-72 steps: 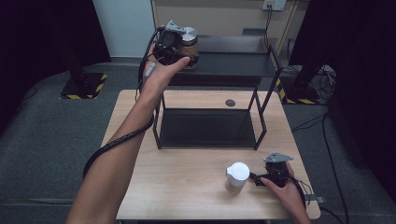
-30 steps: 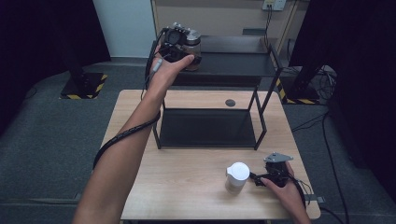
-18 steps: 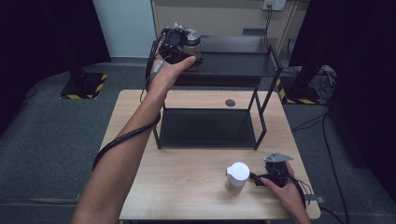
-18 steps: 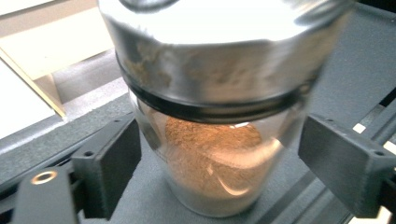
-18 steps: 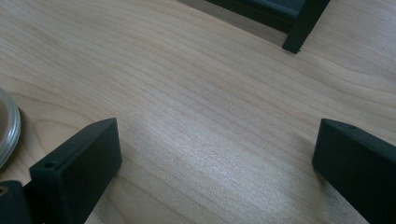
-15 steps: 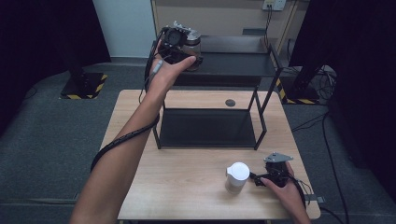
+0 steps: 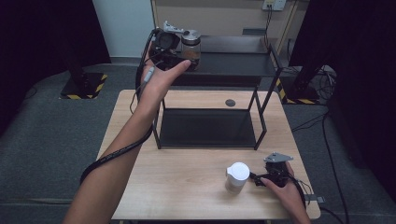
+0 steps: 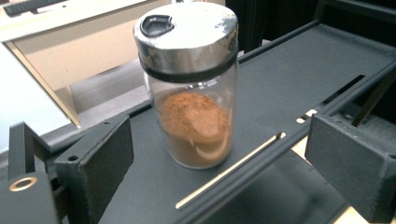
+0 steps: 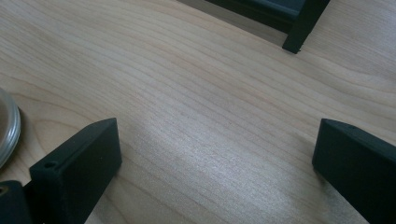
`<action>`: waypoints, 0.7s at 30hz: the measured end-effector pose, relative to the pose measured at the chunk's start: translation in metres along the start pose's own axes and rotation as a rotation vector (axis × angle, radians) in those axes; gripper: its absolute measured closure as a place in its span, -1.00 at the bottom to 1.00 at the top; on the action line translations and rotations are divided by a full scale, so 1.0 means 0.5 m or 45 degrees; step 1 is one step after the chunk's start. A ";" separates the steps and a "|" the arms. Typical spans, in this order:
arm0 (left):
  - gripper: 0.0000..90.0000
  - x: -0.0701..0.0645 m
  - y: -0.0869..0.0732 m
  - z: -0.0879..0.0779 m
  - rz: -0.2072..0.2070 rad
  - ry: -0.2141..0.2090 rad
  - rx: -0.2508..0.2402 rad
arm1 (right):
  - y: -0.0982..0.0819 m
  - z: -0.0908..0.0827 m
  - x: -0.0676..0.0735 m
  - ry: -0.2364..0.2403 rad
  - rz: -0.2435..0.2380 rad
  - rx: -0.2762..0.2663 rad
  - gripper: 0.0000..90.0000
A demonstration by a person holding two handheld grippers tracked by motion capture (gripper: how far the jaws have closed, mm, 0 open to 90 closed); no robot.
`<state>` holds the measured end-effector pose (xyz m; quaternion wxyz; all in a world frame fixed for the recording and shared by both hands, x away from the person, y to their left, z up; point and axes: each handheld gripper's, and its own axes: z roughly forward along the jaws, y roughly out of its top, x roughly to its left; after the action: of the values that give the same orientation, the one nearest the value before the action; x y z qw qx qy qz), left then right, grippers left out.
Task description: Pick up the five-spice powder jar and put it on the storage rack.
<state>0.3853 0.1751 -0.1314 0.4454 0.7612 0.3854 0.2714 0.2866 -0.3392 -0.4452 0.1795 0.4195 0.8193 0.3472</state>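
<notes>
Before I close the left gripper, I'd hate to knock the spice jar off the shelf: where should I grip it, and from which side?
Grip the spice jar on its straight glass wall, below the metal lid, coming in level from the front as the left gripper already faces. It stands upright on the top shelf, and the round body sits between the open jaws, so a level squeeze should hold.

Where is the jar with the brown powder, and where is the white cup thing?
Spice jar [image 8: 194,126], left gripper view, on its glass wall over the brown powder.
White-lidded container [image 7: 237,171], high view, on its white lid.
</notes>
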 end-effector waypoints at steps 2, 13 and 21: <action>-0.83 -0.004 -0.007 -0.007 -0.008 -0.008 -0.004 | 0.000 0.000 0.000 0.000 -0.002 0.000 -0.96; -0.82 -0.033 -0.047 -0.018 0.099 -0.024 -0.033 | 0.000 0.000 0.000 0.002 0.003 0.001 -0.96; -0.83 -0.053 -0.069 -0.018 0.234 -0.036 -0.018 | 0.000 0.000 0.000 0.000 -0.001 0.001 -0.96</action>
<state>0.3517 0.1678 -0.1598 0.4295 0.7939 0.3055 0.3031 0.2867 -0.3393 -0.4451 0.1793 0.4192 0.8195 0.3470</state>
